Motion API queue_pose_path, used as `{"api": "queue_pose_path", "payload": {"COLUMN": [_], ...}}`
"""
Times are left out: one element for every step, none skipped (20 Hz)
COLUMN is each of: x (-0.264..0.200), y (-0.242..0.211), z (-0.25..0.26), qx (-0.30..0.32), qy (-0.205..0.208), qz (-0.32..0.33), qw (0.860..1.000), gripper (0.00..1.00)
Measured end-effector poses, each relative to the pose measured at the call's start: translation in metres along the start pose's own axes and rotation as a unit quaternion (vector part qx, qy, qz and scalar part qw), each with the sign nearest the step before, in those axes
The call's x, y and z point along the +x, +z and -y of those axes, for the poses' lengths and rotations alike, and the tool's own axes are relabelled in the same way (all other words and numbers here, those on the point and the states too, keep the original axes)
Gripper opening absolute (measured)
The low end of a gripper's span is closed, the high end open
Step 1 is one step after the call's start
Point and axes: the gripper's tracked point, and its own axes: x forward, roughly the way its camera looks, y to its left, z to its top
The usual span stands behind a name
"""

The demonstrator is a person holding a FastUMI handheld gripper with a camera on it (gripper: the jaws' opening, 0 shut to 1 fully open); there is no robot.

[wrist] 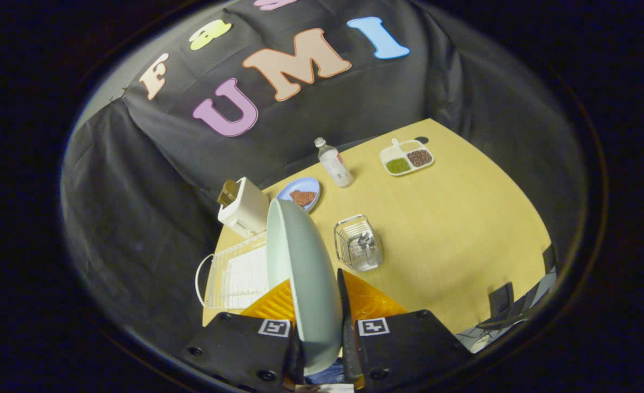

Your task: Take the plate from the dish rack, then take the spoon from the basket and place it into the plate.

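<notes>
A pale green plate (pixel 305 273) stands on edge between my fingers, and my gripper (pixel 317 305) is shut on its rim, holding it up above the table. Below and to the left lies the white wire dish rack (pixel 237 275) on the wooden table (pixel 453 229). Just right of the plate, beyond the fingers, sits a small wire basket (pixel 357 243) with a metal spoon (pixel 364 240) standing in it.
A white toaster (pixel 244 207) stands behind the rack. A blue plate with food (pixel 300 194), a plastic bottle (pixel 334 162) and a divided tray of grains (pixel 407 156) sit farther back. Black chairs (pixel 510 303) are at the table's near right edge.
</notes>
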Motion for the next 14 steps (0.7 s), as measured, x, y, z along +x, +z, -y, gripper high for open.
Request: {"api": "queue_pose_path", "payload": {"x": [-0.003,-0.005,-0.006,-0.004,-0.004,-0.002,0.002,0.006,0.011,0.017,0.025,0.033,0.042,0.049], "y": [-0.012,-0.022,-0.033,-0.043,-0.053,-0.063,-0.072,-0.082,-0.091,-0.098,-0.102,-0.105,-0.108,-0.110], "z": [0.011,0.022,0.031,0.039,0.047,0.055,0.063,0.072,0.079,0.087,0.096,0.107,0.116,0.121], "qx": [0.007,0.014,0.019,0.024,0.029,0.035,0.044,0.053,0.063,0.075,0.088,0.099,0.107,0.115], "qy": [0.010,0.017,0.024,0.031,0.036,0.040,0.040,0.041,0.041,0.038,0.032,0.023,0.014,0.009], "qz": [-0.005,-0.008,-0.011,-0.011,-0.011,-0.011,-0.012,-0.015,-0.018,-0.019,-0.018,-0.014,-0.011,-0.008], "qw": [1.000,1.000,0.999,0.999,0.999,0.999,0.998,0.998,0.997,0.996,0.995,0.995,0.994,0.993], "gripper": [0.31,0.31,0.31,0.31,0.31,0.31,0.31,0.31,0.31,0.31,0.31,0.31,0.31,0.31]}}
